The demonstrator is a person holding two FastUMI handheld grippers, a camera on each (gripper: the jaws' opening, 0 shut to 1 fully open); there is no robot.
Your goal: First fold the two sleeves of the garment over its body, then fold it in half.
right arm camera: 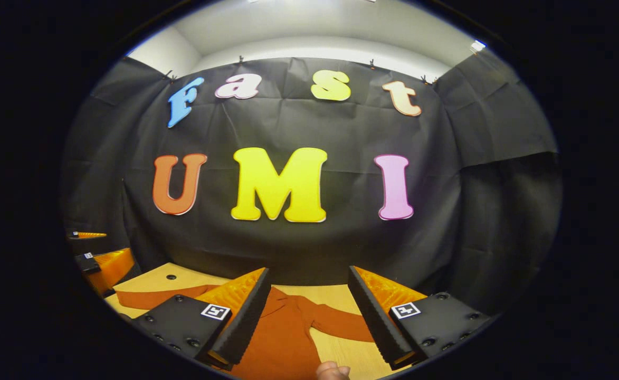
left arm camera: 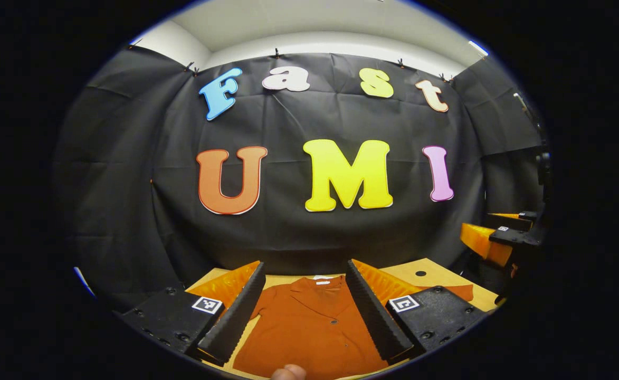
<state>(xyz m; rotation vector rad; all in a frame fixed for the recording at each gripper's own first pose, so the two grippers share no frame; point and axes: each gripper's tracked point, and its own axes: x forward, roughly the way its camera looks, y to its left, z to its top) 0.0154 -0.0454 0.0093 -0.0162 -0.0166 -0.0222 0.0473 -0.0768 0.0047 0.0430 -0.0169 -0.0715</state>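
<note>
Rust-orange cloth sits framed between the spread fingers of the left gripper [left arm camera: 306, 311], jaws wide apart, nothing held. The right gripper [right arm camera: 306, 316] is the same: parted, empty, raised above the table [right arm camera: 156, 282]. Both hover, probably lining up for the first sleeve fold. One garment [left arm camera: 309, 327] lies flat and buttoned, collar toward the booth wall, both sleeves spread out to the sides, unfolded. In the right gripper view one sleeve [right arm camera: 341, 324] reaches right, the other sleeve [right arm camera: 151, 296] left. Two grippers, two sleeves, one shirt.
</note>
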